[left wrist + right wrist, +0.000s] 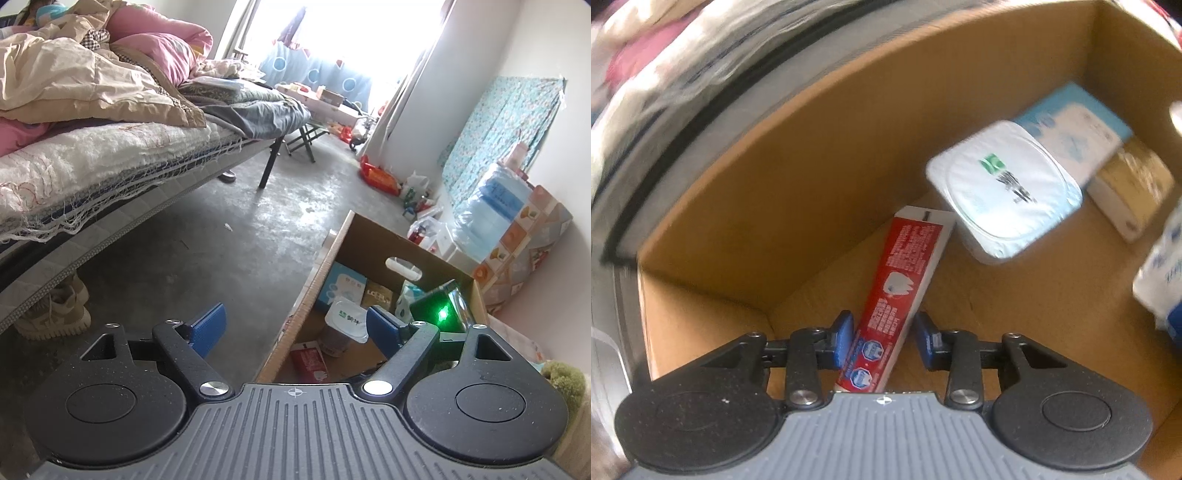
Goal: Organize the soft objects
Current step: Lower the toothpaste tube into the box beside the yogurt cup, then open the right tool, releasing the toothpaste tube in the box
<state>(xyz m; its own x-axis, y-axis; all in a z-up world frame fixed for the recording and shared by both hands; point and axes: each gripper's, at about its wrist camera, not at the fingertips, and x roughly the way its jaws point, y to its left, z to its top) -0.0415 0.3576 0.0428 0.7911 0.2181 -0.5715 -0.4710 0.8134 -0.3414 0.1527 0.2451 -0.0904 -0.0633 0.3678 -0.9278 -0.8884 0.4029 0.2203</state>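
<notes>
The left gripper [297, 325] hangs with its jaws spread wide and released, nothing between them, above the near edge of the cardboard box [334, 258]. The right gripper [882, 339] reaches down inside that box, its jaws partly drawn in around the red toothpaste tube [899, 295]; the left pad [842, 341] lies against the tube's edge, but whether the right pad presses on it I cannot tell.

The box stands on a grey concrete floor [221, 229], beside a bed [92, 158] heaped with quilts.

Inside the box the tube lies flat on the bottom, its long axis running from the jaws toward a white foil-lidded cup [1004, 188] beyond its far end.
</notes>
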